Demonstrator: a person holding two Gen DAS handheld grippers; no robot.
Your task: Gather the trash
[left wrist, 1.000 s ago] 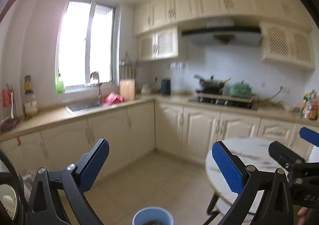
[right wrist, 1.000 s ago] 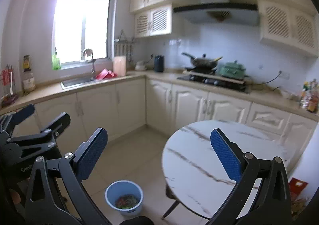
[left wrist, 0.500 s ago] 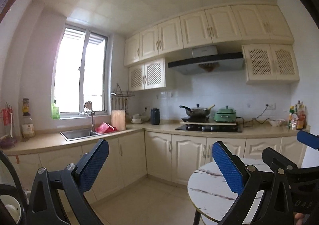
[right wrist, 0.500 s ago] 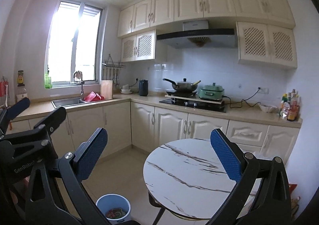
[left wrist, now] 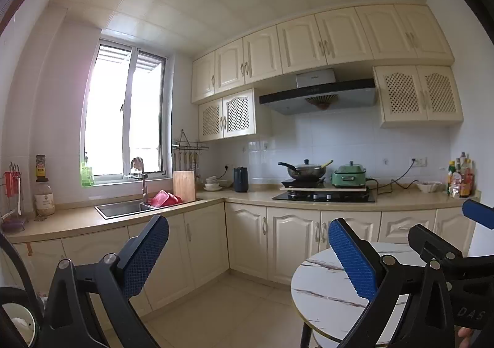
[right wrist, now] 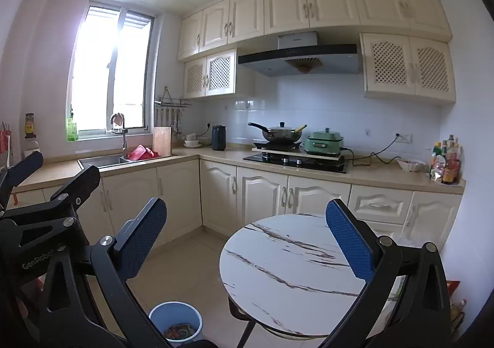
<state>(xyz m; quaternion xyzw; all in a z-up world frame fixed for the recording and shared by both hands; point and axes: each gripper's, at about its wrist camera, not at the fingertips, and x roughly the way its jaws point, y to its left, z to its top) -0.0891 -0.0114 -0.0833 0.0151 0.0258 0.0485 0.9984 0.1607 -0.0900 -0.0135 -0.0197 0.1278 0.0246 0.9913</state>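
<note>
Both grippers are pointing level at the kitchen, held up side by side, so I'm guessing the pickup part is done. The left gripper and right gripper are both sitting with jaws wide apart, gripping nothing. The round blue plastic bin is standing on the floor left of the round marble-top bench, with colourful trash already inside

Both cams look level across the kitchen from well back, left one tilted a bit higher. They share the stove, sink and round desk.
</note>
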